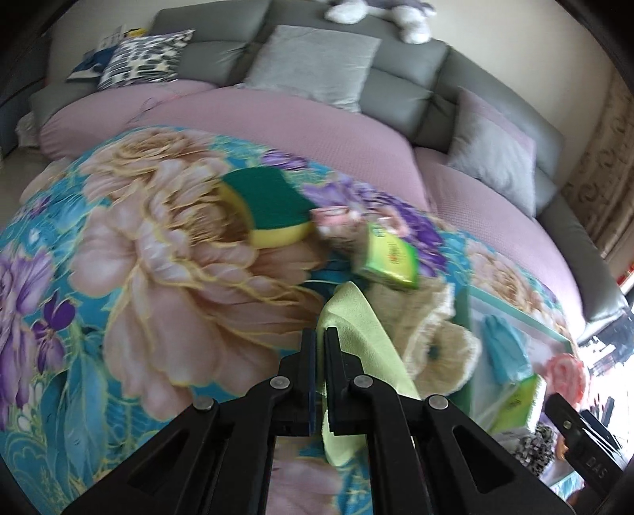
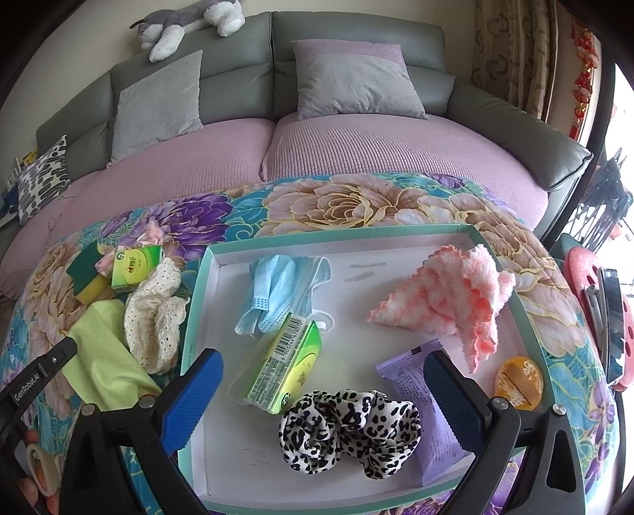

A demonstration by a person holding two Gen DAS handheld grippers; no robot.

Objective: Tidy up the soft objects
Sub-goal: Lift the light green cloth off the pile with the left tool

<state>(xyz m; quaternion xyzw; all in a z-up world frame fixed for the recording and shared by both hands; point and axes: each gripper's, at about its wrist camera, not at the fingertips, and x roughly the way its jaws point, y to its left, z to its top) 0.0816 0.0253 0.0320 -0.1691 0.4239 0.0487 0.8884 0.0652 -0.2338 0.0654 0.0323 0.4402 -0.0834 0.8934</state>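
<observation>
My left gripper point(image 1: 320, 336) is shut on a light green cloth point(image 1: 356, 336), which also shows in the right wrist view point(image 2: 101, 348) left of the tray. My right gripper point(image 2: 323, 380) is open and empty above a teal-rimmed white tray point(image 2: 356, 231). In the tray lie a leopard scrunchie point(image 2: 348, 428), a green tissue pack point(image 2: 285, 368), a blue face mask point(image 2: 281, 285), a pink fluffy towel point(image 2: 447, 301) and a purple packet point(image 2: 416, 408). Outside the tray lie a green-and-yellow sponge point(image 1: 269, 210), a second green tissue pack point(image 1: 390, 253) and a cream lace cloth point(image 2: 152, 317).
Everything rests on a floral blanket point(image 1: 158, 257) over a pink-covered grey sofa point(image 2: 356, 142) with cushions. An orange round packet point(image 2: 517, 382) lies at the tray's right edge. A plush toy point(image 2: 186, 20) lies on the sofa back. A red object point(image 2: 594, 317) stands at the right.
</observation>
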